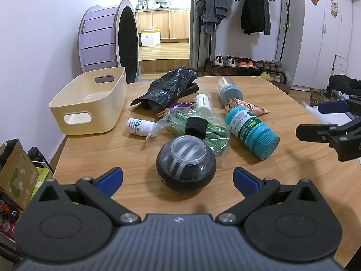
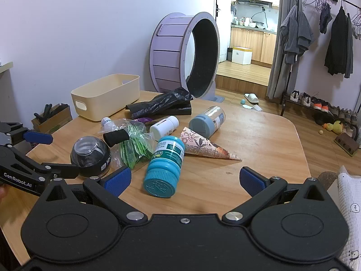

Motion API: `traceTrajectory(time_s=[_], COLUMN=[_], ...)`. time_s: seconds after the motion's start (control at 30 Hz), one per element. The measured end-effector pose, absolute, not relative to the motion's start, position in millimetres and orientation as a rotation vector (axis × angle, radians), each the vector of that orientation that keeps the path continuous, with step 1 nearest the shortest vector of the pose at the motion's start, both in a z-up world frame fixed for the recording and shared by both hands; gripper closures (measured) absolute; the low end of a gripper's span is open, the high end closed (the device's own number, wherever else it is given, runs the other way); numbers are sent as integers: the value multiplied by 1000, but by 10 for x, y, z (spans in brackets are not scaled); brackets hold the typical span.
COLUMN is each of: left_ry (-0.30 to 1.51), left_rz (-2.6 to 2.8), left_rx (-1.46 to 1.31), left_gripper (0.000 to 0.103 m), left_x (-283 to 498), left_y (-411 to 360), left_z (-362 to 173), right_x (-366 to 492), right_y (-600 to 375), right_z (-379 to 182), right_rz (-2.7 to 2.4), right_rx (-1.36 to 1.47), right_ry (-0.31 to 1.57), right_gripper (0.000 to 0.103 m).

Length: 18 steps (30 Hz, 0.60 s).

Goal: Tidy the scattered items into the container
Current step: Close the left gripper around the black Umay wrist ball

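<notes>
Ball sits dead ahead of my left gripper, jaws wide, empty. Right gripper also spread, empty, nearer the teal bottle, cap toward me.

A lived-in home: a kitchen with wood cabinets shows through the doorway at top centre, a clothes rack over shoes stands upper right, a purple cat wheel leans left, and a cat sits far right.
</notes>
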<state>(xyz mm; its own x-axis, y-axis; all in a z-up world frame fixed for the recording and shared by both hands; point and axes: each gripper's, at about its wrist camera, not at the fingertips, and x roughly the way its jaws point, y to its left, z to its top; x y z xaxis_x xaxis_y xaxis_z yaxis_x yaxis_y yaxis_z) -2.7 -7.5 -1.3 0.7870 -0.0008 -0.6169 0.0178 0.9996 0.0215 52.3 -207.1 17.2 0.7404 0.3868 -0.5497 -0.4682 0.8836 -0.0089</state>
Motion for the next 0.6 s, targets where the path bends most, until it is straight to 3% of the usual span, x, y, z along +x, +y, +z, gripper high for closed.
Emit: traceTrajectory(time_s=[0.6], left_ry=[591], left_rz=[-44], left_rx=[-5], left_gripper=[2], left_x=[-40], left_y=[6], left_z=[-60], right_x=[525], right_y=[-2080], right_z=[145], right_rz=[470], right_rx=[-147], right_ry=[576], right_gripper=[0])
